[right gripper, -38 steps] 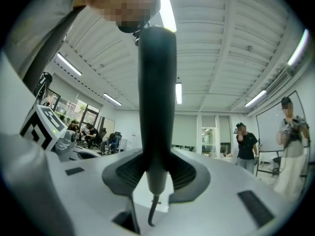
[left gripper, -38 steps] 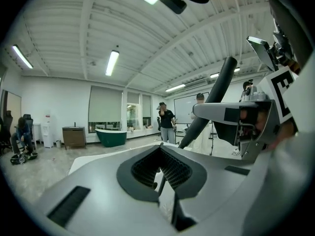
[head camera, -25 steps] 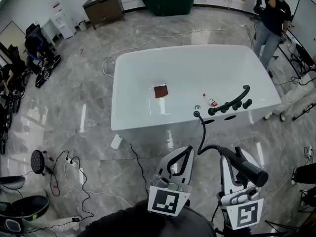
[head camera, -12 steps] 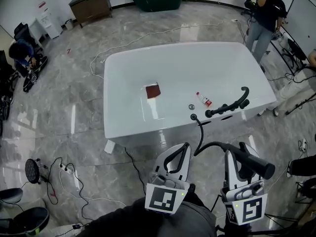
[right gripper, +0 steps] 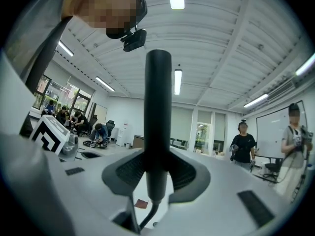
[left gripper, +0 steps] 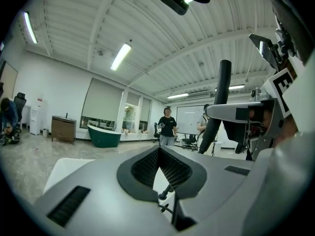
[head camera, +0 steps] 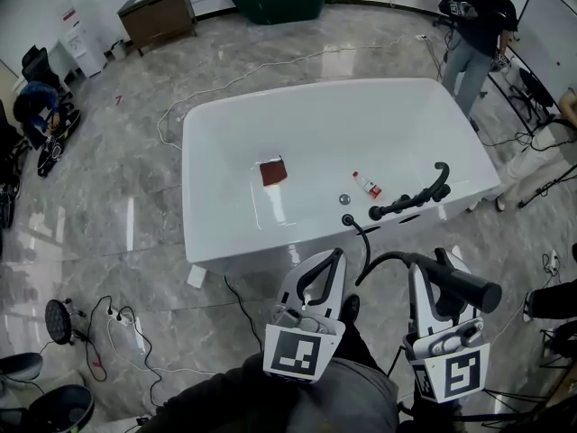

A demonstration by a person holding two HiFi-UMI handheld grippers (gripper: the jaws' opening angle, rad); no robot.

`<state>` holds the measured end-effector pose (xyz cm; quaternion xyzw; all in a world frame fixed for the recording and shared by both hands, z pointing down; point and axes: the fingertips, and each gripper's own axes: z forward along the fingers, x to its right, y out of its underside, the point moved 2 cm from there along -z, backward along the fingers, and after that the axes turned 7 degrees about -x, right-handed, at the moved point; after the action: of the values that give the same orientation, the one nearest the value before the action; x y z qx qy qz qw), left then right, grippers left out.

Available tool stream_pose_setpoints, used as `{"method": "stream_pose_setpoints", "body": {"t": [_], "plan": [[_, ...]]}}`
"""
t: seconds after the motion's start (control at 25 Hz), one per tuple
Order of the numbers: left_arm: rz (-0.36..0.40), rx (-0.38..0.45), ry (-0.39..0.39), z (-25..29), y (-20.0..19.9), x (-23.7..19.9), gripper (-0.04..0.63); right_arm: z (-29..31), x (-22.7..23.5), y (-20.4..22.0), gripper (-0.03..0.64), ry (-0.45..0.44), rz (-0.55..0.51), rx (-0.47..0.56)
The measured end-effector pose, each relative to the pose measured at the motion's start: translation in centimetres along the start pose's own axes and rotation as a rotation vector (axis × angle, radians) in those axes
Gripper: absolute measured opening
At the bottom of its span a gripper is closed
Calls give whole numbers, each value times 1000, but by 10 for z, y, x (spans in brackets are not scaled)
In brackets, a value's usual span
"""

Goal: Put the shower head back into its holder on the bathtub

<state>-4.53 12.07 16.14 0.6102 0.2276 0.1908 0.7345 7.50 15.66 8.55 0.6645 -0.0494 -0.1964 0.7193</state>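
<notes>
Jaws of right gripper (right gripper: 157,180) pinch the black stick-shaped shower head (right gripper: 158,117), well apart from the tub. Left gripper (left gripper: 160,155) is pressed together, empty. Black hose (head camera: 365,249) runs to white bathtub (head camera: 193,188) rim near black tap set (head camera: 410,201). Pickup looks done; approach and seating in holder remain.

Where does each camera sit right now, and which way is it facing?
Head view: on the person's head, steeply down at the bathtub; left gripper, right gripper below.
Left gripper view: rides the left gripper, along its shut jaws, across the room.
Right gripper view: rides the right gripper, along jaws clamping the shower head.
Shared: all three show the shower head.
</notes>
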Motion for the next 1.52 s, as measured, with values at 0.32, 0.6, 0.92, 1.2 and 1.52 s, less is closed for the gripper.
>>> {"method": "stream_pose_setpoints", "body": {"t": [0.32,0.6,0.92,1.2,1.52], "plan": [[8,-71,-26,45,8,9,3,20,42,13,140,-44,49,28],[30,-143,-98,95,18,18,3,43,89,33,140,-131,87,24],[1,-110,-220,123,7,12,3,73,104,9,140,-315,54,54],[-20,-23,-240,123,-18,-23,3,122,111,-64,140,-356,43,160],[-48,81,-243,122,-43,-61,3,157,97,-144,140,-392,-46,265]]}}
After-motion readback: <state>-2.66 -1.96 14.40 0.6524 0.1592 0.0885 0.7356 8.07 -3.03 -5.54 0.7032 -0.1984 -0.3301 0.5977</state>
